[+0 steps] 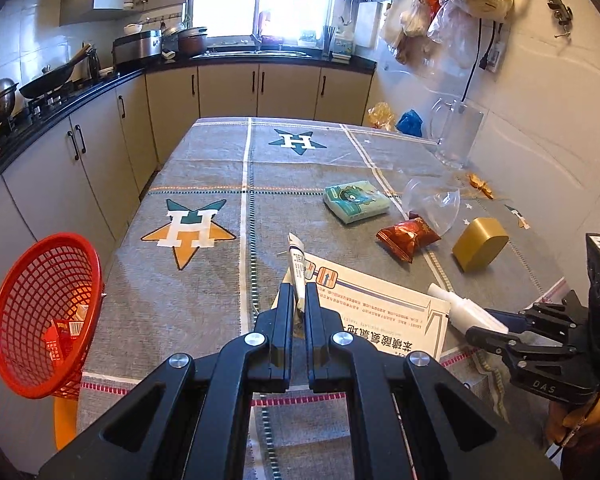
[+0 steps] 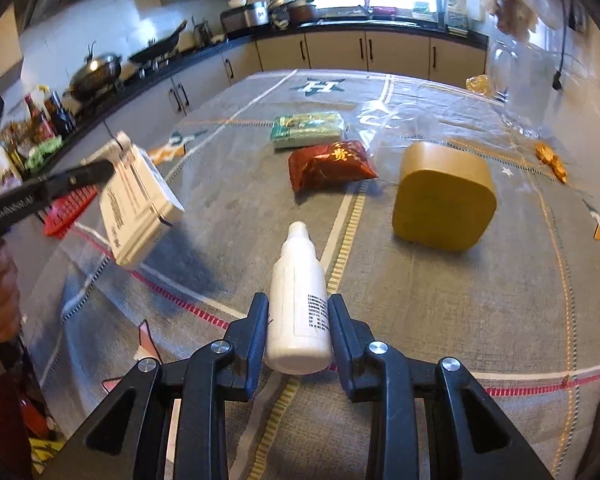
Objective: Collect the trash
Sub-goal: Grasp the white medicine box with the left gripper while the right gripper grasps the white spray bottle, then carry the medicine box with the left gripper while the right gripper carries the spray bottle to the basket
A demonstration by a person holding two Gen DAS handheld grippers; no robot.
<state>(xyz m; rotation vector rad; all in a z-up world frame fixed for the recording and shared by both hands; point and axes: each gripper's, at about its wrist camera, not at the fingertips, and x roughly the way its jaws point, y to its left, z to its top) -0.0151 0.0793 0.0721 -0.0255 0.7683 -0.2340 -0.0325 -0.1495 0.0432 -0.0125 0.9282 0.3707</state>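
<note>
My left gripper (image 1: 299,300) is clamped on a flat medicine box (image 1: 364,300), lifted above the table's (image 1: 204,160) near edge. My right gripper (image 2: 299,312) squeezes a white bottle (image 2: 300,300). The red basket (image 1: 44,312) sits far left.

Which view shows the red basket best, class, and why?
The left wrist view: the red basket appears whole at the table's left edge, tilted, with packets inside. In the right wrist view only a red mesh patch shows, behind the left gripper and its white box.
</note>
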